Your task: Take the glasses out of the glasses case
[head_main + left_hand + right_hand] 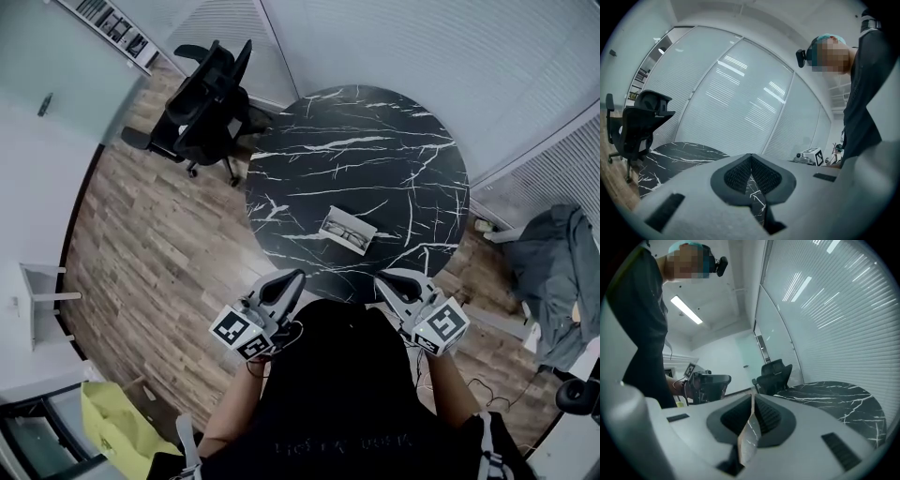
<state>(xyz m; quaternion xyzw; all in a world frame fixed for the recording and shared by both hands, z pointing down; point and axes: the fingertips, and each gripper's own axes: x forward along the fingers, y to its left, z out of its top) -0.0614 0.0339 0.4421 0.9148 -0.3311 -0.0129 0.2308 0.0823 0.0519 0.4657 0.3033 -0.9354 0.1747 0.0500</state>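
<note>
Both left gripper (294, 276) and right gripper (383, 278) are clenched, empty; looks unstarted, next is reaching the glasses case (347, 230).

No words, brands or numbers can be read here. The only signs are black-and-white square code markers, without letters: on the left cube (242, 333), part of the left gripper (297, 276), and on the right cube (441, 325), part of the right gripper (380, 278). Faint pale print crosses the person's dark shirt (342, 442), too dim to spell out.
</note>
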